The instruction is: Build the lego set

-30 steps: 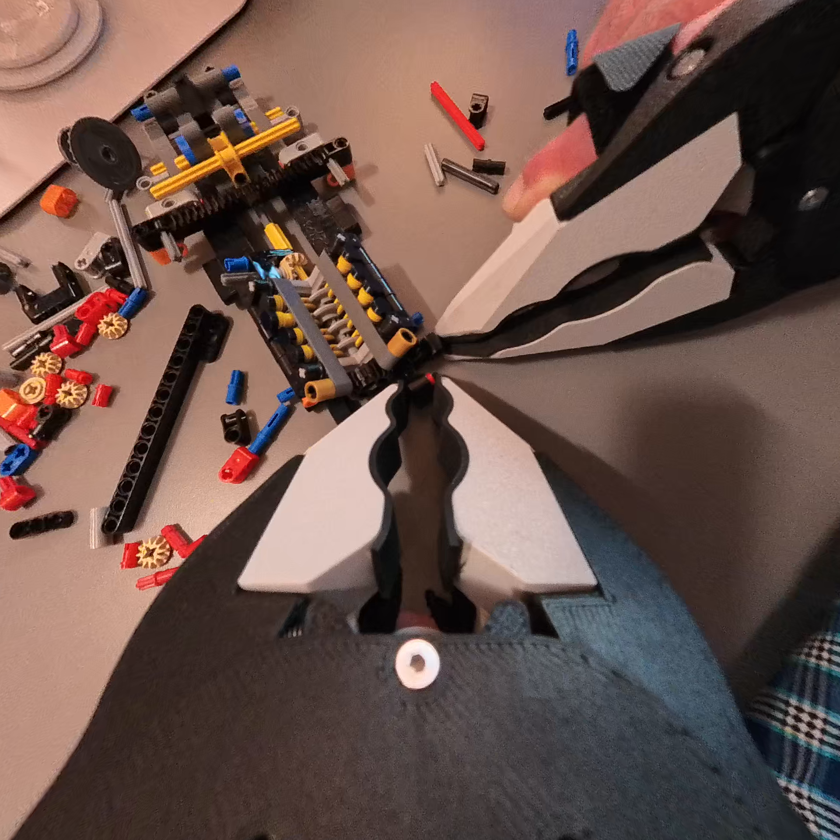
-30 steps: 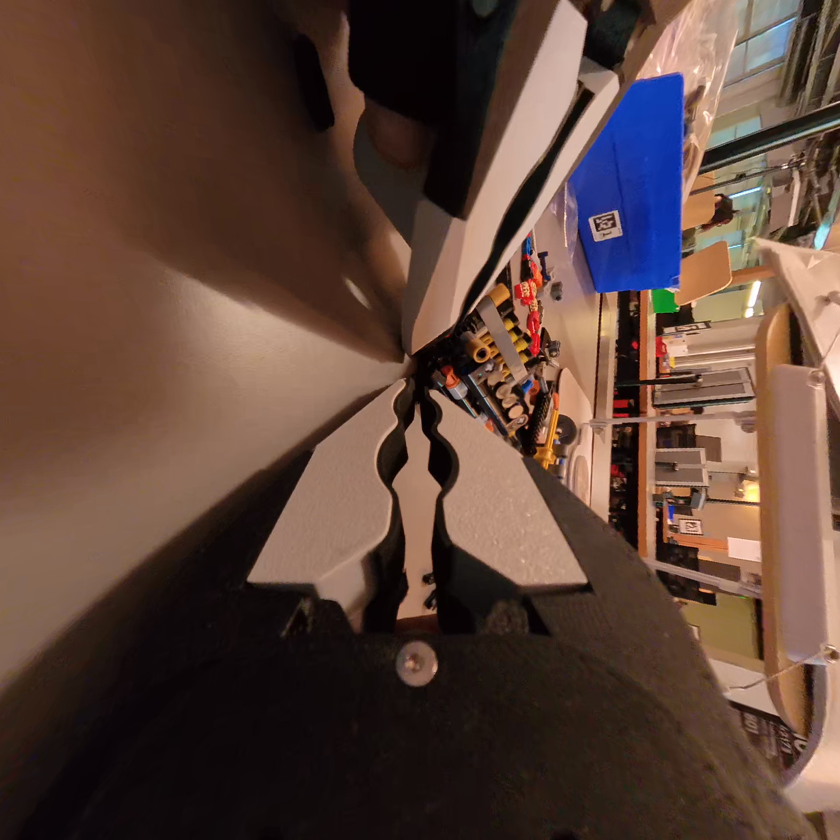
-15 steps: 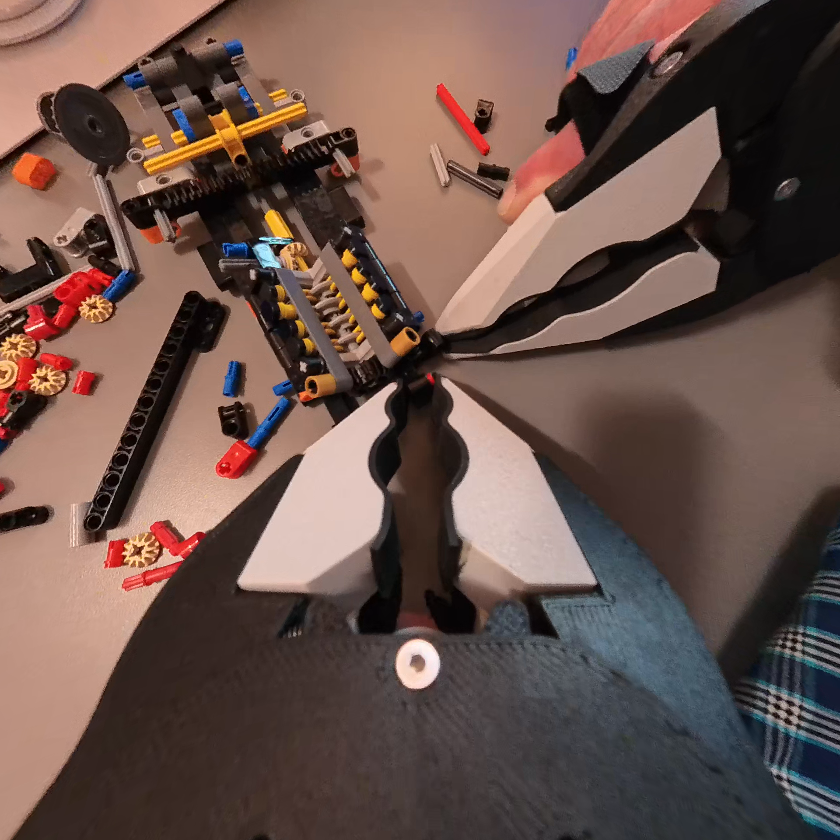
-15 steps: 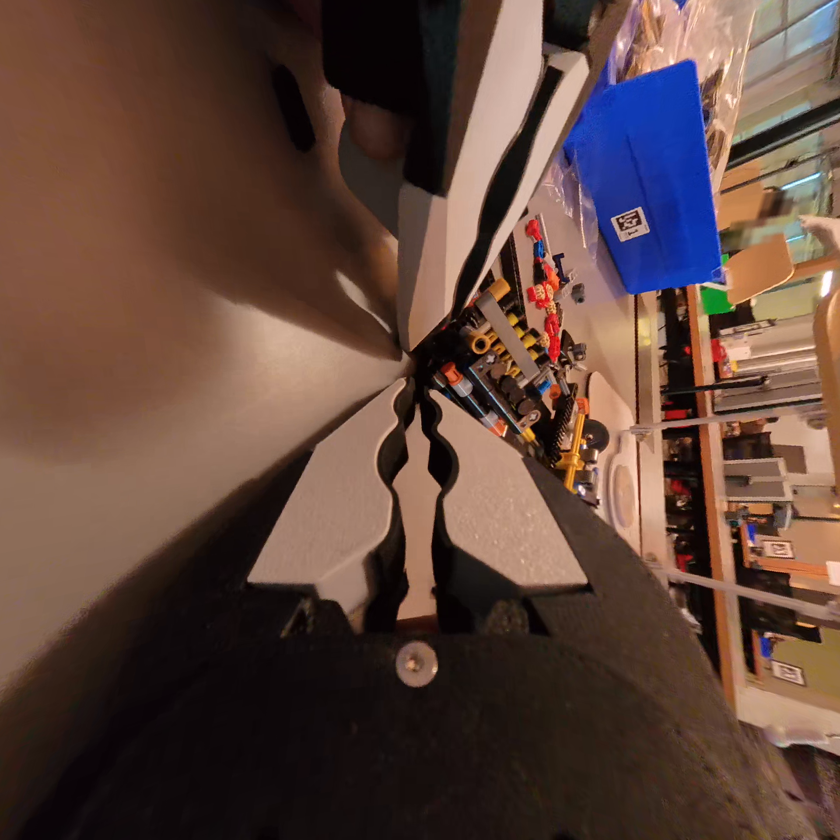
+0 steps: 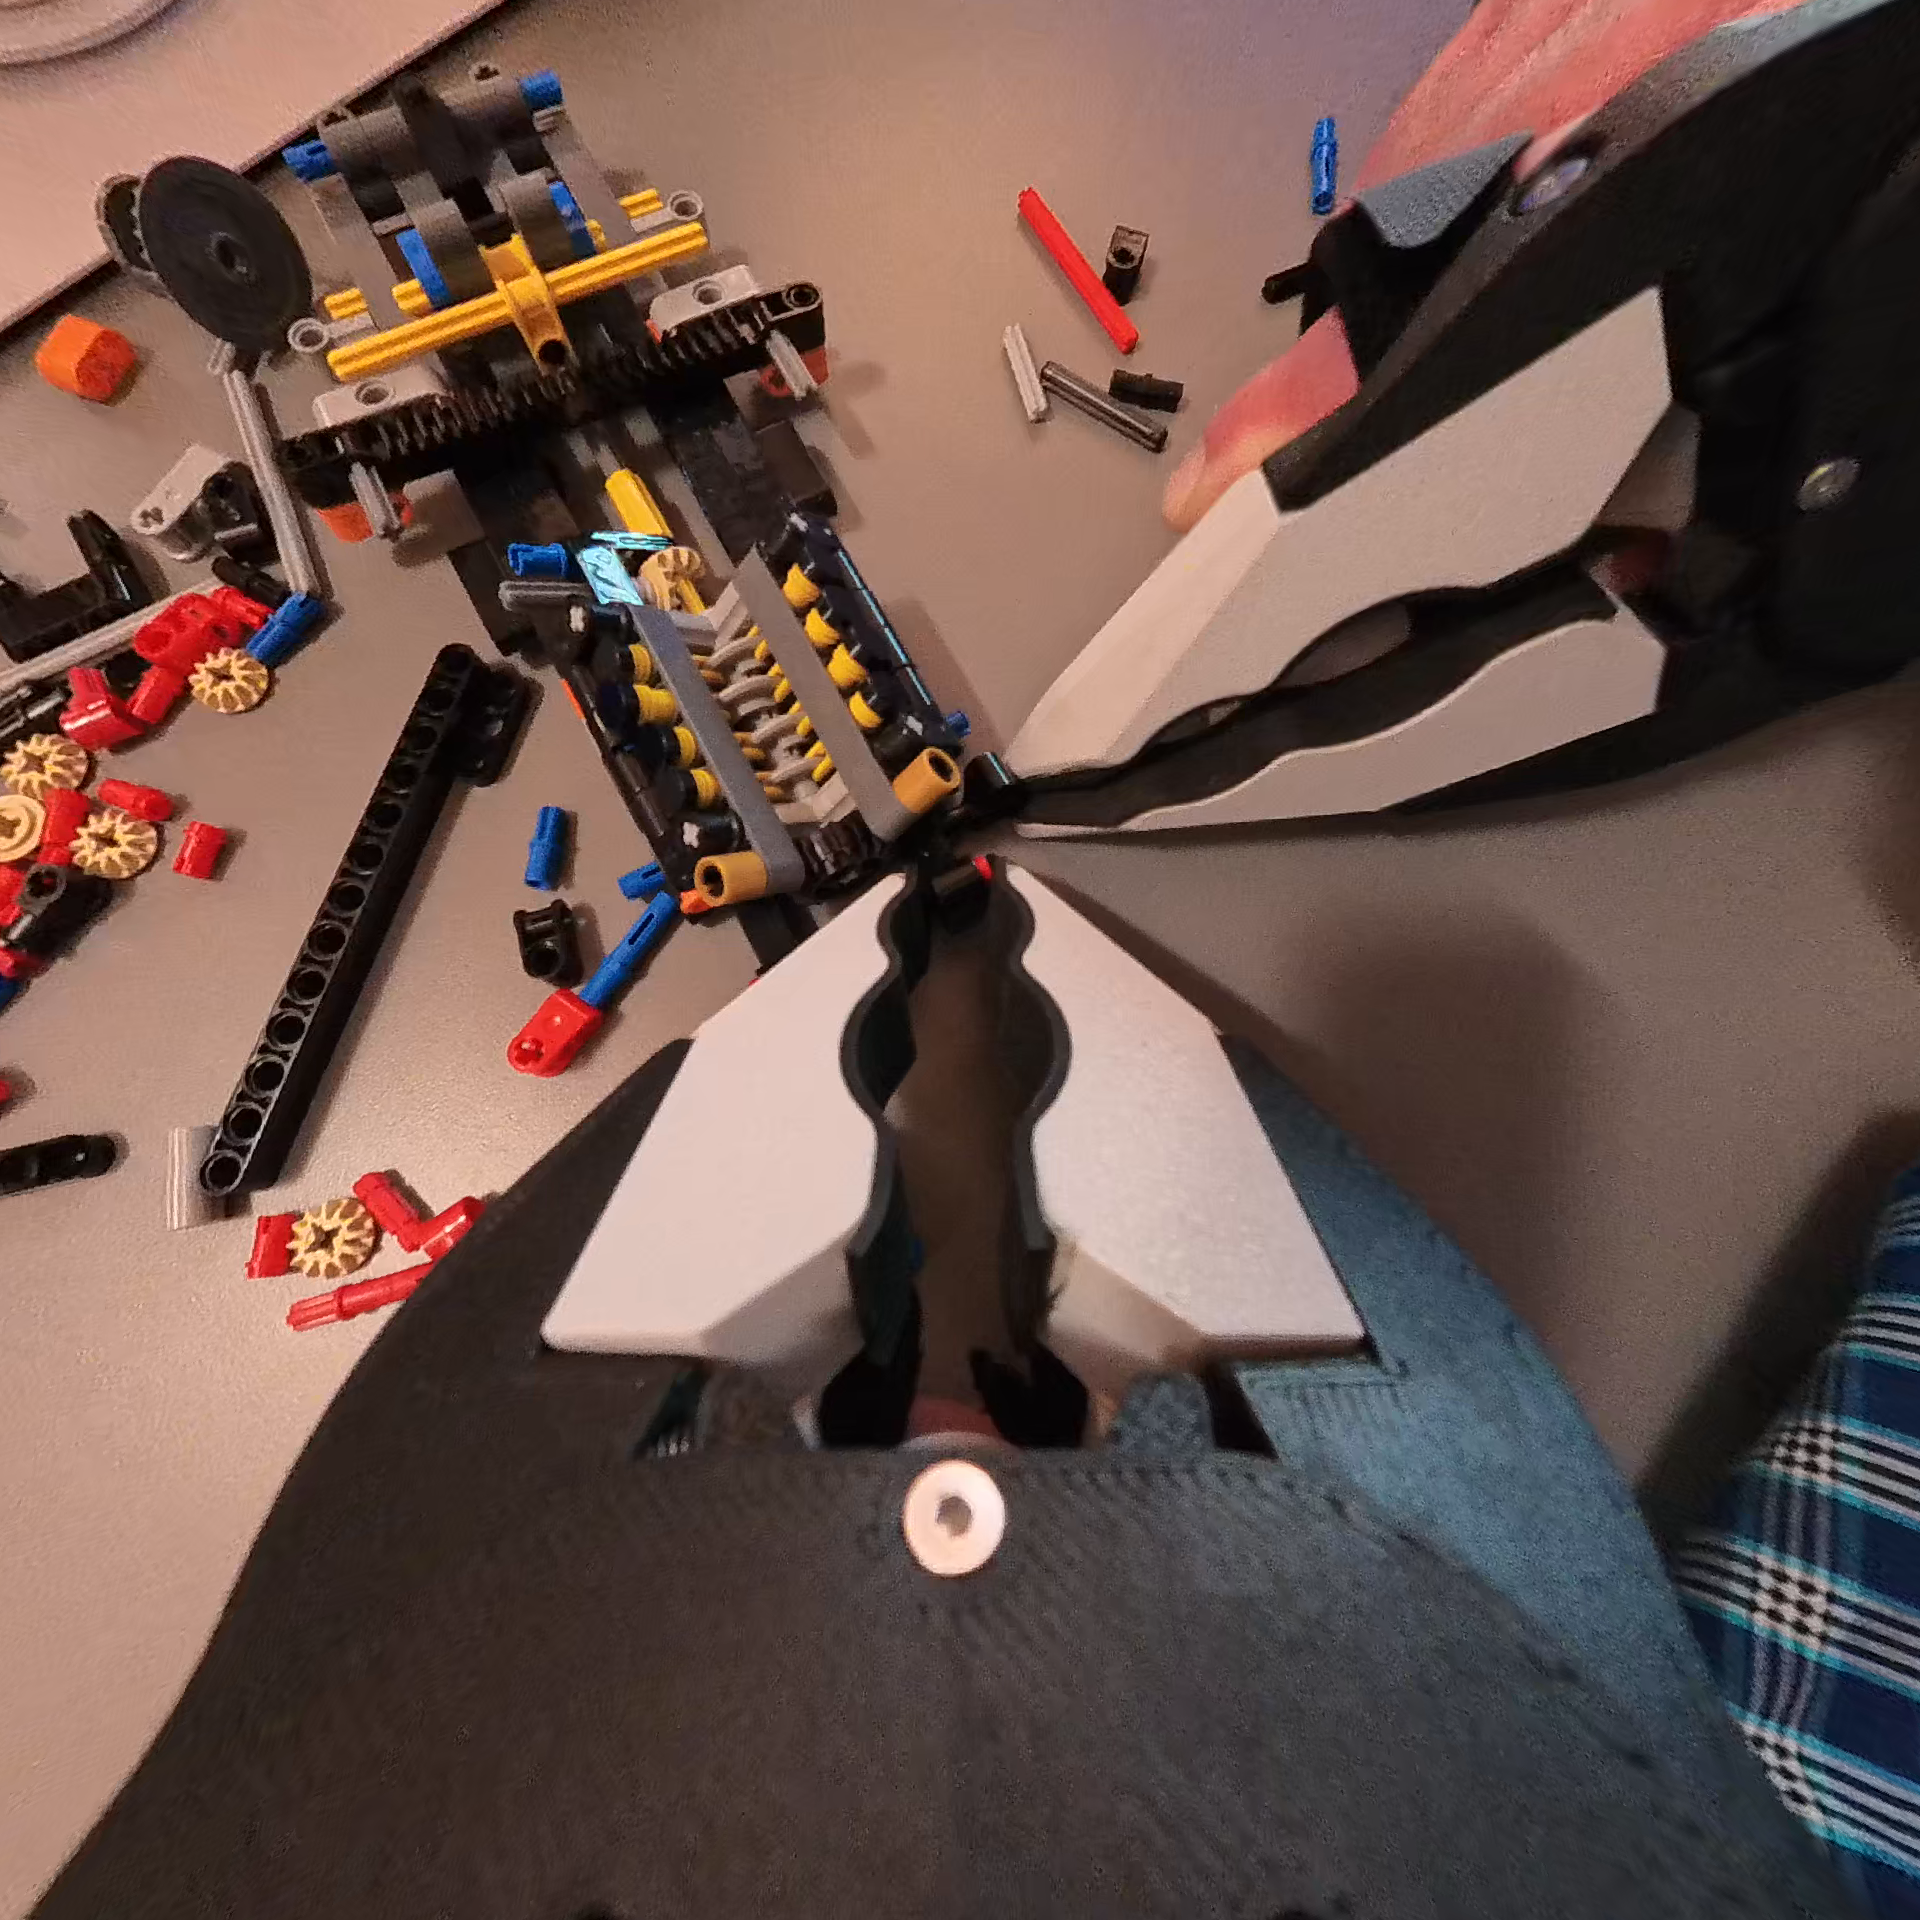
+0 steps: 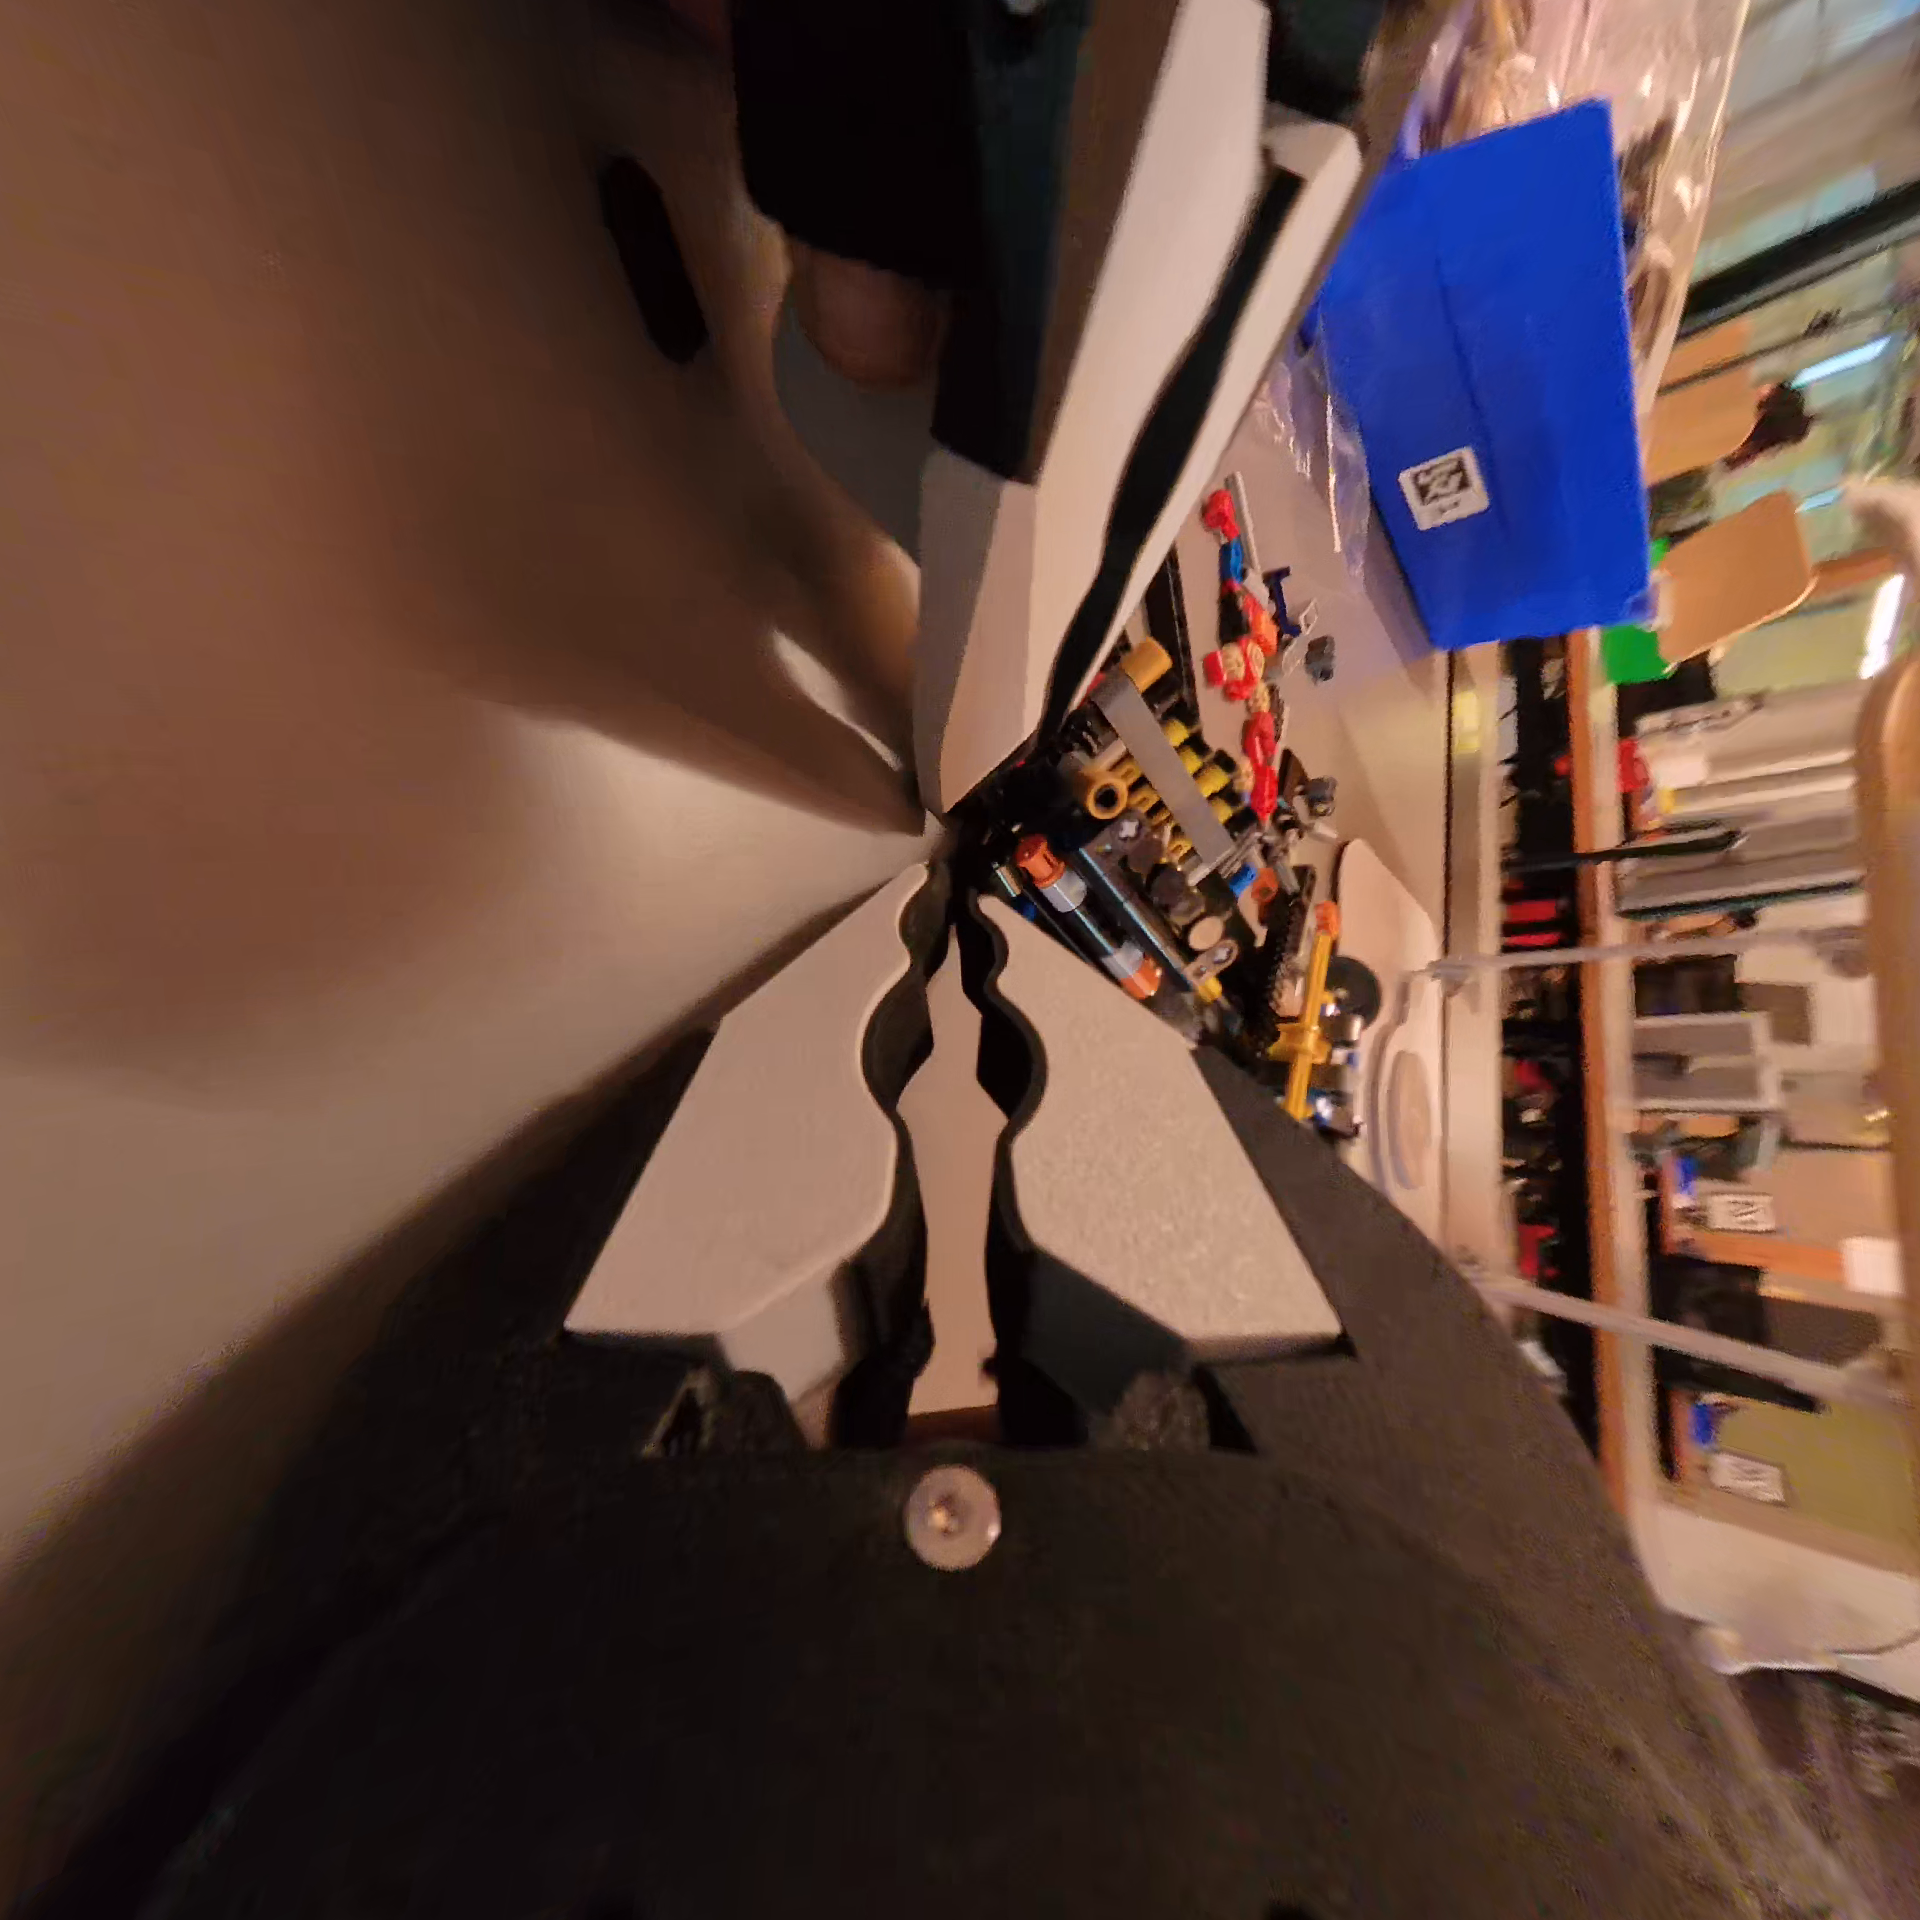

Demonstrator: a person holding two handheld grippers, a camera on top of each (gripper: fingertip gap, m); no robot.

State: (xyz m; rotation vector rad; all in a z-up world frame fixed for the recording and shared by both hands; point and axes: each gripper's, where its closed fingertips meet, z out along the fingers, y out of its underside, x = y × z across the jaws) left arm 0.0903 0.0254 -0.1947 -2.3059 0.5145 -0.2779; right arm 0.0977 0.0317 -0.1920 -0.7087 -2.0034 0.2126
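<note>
The part-built lego model (image 5: 769,717), a black frame with grey beams, yellow pistons and a yellow cross axle, lies on the grey table (image 5: 1507,1039). It also shows in the right wrist view (image 6: 1143,831). My left gripper (image 5: 951,878) is shut on a small black part with a red tip at the model's near end. My right gripper (image 5: 1003,795) comes in from the right, held by a hand, and is shut on a black part at the same end. In the right wrist view my right gripper (image 6: 951,883) meets the left gripper's fingertips (image 6: 966,748) at that corner.
Loose parts lie left of the model: a long black beam (image 5: 353,914), red connectors and tan gears (image 5: 114,842), a black wheel (image 5: 223,249), and blue pins. A red axle (image 5: 1075,270) and dark pins lie beyond. A blue box (image 6: 1496,374) stands at the table's far side. The grippers are tip to tip, or close to it.
Both grippers keep their grip at the model's near end. The left view has tipped a little, sliding the table scene upward. The right view has rolled, shifting the background.
</note>
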